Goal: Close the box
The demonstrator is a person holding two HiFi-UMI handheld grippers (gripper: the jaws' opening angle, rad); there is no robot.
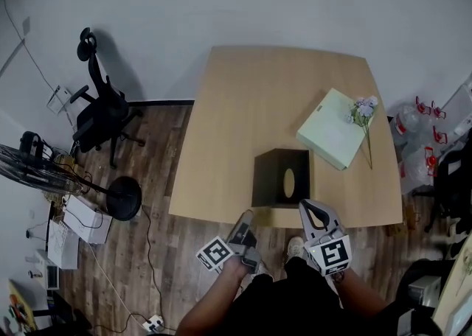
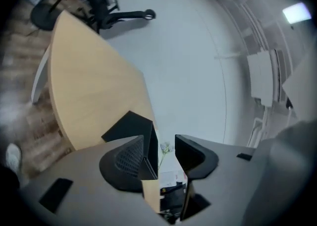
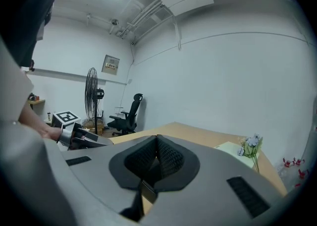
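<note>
The box (image 1: 280, 177) sits just beyond both pairs of jaws, at the table's (image 1: 243, 106) near edge. Its tan flap (image 1: 284, 217) is still folded out toward the person, so it is not yet closed.

The right gripper (image 3: 157, 140) is clenched. Its pads meet, and a thin sheet edge shows low between them, which I take to be the flap's right end (the head view puts those tips right at it).

The left gripper (image 2: 164, 143) is released, with its jaws standing wide. A thin black panel lies along the inner face of one jaw and a tan strip shows lower in the gap, but neither pad presses on anything. Past the tips are the flowers (image 2: 165, 147), well beyond the box, next to a pale green lid (image 1: 332, 138).

The step in hand looks like getting hold of the flap before swinging it shut. One end seems gripped and the other is not yet taken. Next, I judge, the left jaws need to close on the flap's free end or get a pad behind it. Both grippers should then lift together and turn the flap up against the box, keeping it level so the thin card does not twist or slip out of the right grip.

No brand or label can be read. The box shows only a pale oval on top, and the cubes carry square markers, not words.
</note>
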